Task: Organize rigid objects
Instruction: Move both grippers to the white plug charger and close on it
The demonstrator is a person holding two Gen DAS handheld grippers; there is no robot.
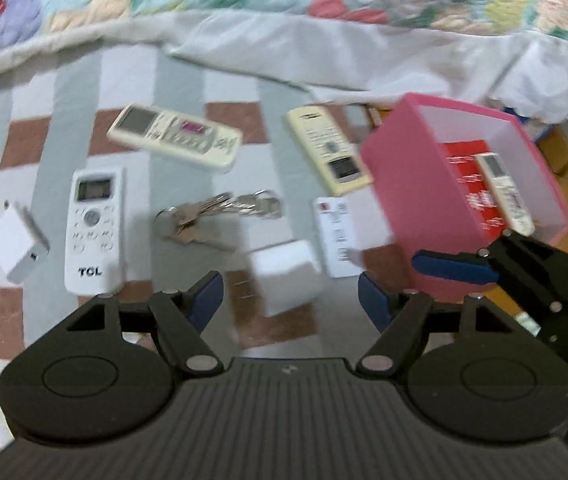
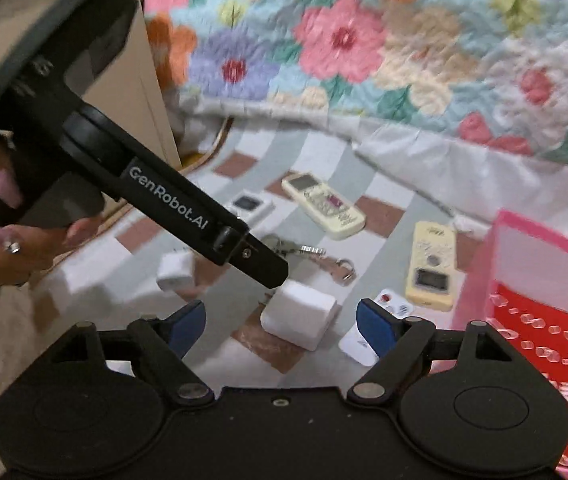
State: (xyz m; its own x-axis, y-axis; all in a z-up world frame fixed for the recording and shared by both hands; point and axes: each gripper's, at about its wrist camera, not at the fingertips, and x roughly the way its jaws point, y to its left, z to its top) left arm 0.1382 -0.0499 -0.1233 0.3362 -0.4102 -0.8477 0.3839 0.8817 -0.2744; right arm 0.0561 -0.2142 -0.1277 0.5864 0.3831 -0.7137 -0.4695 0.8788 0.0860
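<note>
Left wrist view: left tongs [image 1: 290,300] stand wide apart and hold nothing, poised above a white charger cube [image 1: 288,280] on the checked cloth [image 1: 187,92]. Farther off lie a bunch of keys [image 1: 219,216], a white TCL remote [image 1: 93,228], a second white charger [image 1: 15,246] at far left, a cream remote with pink buttons [image 1: 175,138], a cream remote with its display nearest the camera [image 1: 330,150], and a white card [image 1: 338,236]. A pink box [image 1: 416,184] at right contains a small cream remote [image 1: 506,194] resting on a red sheet [image 1: 472,188]. The right tongs [image 1: 484,258] reach in just beside the box's near corner; their opening cannot be judged here.

Right wrist view: right tongs [image 2: 281,326] are likewise wide open and empty, with the charger cube [image 2: 300,314] just beyond them on the cloth. A hand [image 2: 7,224] grips the left device, whose finger [image 2: 261,262] ends over the cube. The pink box [image 2: 480,296] stands at right; a floral quilt [image 2: 364,40] lies behind.
</note>
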